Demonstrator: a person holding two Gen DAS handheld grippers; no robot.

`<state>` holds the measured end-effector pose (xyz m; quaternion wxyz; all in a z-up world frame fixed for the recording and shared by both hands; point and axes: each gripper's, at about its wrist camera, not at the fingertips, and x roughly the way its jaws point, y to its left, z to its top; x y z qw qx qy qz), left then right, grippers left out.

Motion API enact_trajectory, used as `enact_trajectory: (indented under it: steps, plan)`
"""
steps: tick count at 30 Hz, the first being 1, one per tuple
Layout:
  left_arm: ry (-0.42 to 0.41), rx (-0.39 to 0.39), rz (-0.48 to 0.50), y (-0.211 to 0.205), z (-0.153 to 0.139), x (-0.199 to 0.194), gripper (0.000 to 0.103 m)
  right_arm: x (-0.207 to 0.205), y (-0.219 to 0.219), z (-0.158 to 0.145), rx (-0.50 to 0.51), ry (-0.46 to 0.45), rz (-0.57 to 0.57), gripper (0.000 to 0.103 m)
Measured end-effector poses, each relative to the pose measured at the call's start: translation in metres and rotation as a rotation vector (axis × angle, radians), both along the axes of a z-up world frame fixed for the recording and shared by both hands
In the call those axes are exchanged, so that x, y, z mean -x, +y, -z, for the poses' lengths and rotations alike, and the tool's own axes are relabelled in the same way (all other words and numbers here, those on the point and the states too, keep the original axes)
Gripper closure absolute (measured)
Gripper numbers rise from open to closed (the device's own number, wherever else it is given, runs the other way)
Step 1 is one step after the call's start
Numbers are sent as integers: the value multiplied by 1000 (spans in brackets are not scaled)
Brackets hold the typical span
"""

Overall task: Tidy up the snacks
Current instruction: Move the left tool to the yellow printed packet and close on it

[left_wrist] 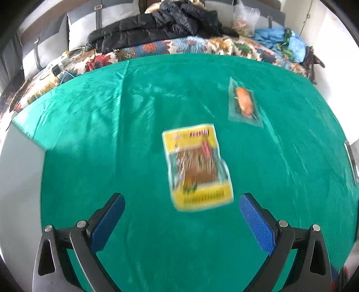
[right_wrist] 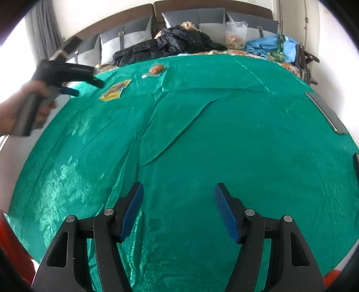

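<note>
A yellow snack packet [left_wrist: 197,167] lies flat on the green cloth [left_wrist: 112,134], just ahead of my left gripper [left_wrist: 181,200], which is open and empty above the cloth. A clear packet with an orange sausage-like snack [left_wrist: 244,102] lies farther back to the right. In the right wrist view the yellow packet [right_wrist: 115,89] and the orange snack [right_wrist: 156,69] lie at the far left, with my left gripper [right_wrist: 88,87] held in a hand beside them. My right gripper [right_wrist: 178,191] is open and empty over bare green cloth [right_wrist: 224,134].
Beyond the cloth lie a patterned blanket [left_wrist: 202,45], a black jacket [left_wrist: 157,27], a clear plastic bag [left_wrist: 244,18], blue cloth [left_wrist: 276,38] and grey pillows [right_wrist: 134,38]. A grey flat object [right_wrist: 325,112] lies at the cloth's right edge.
</note>
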<state>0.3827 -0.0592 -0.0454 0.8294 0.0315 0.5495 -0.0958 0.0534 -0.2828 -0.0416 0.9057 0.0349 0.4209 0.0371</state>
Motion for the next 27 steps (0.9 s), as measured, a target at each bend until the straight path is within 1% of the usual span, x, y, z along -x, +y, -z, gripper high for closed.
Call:
enact_trajectory:
  steps: [4, 7, 8, 9, 10, 11, 12, 14, 16, 17, 18, 19, 20, 21, 23, 25, 26, 27]
  plan:
    - [14, -42, -22, -16, 11, -28, 2, -3, -6, -1, -35, 1, 6, 34]
    - [33, -54, -56, -19, 21, -38, 4, -5, -11, -1, -58, 2, 14, 34]
    - [34, -48, -63, -19, 23, -40, 11, -5, -13, -1, -64, 3, 17, 34]
    - [36, -37, -66, -18, 24, -41, 21, -5, -14, -1, -69, 3, 20, 34]
    - [38, -23, -64, -18, 25, -40, 26, -5, -16, -1, -76, 4, 24, 34]
    - [19, -31, -65, -19, 24, -39, 40, -6, -17, -1, -84, 5, 29, 34]
    - [4, -30, -61, -19, 22, -38, 44, -6, -18, -1, -89, 7, 32, 34]
    - [-12, -16, -68, -16, 17, -33, 50, -7, -20, 0, -95, 10, 36, 34]
    - [-25, 0, -71, -9, 12, -24, 50, -7, -21, -1, -96, 7, 41, 34]
    - [-33, 7, -73, -5, 10, -17, 53, -6, -22, -3, -94, 2, 43, 34]
    - [-36, 21, -72, -1, 8, -11, 61, -6, -23, -3, -92, -3, 44, 34]
    - [-36, 15, -74, 2, 7, -6, 78, -5, -23, -4, -91, -10, 46, 34]
    - [-20, 29, -68, 9, 7, 4, 99, -4, -24, -5, -89, -18, 50, 34]
    - [-4, 50, -65, 15, 9, 11, 98, -4, -24, -5, -90, -22, 51, 34]
    - [23, 46, -58, 23, 14, 23, 98, -3, -24, -4, -92, -22, 54, 34]
    - [30, 44, -37, 27, 16, 34, 93, -3, -22, -2, -92, -18, 56, 34]
    - [32, 40, -28, 28, 16, 36, 79, -2, -21, -1, -90, -15, 58, 34]
    - [25, 36, -24, 27, 15, 38, 52, -2, -20, 0, -88, -13, 59, 34]
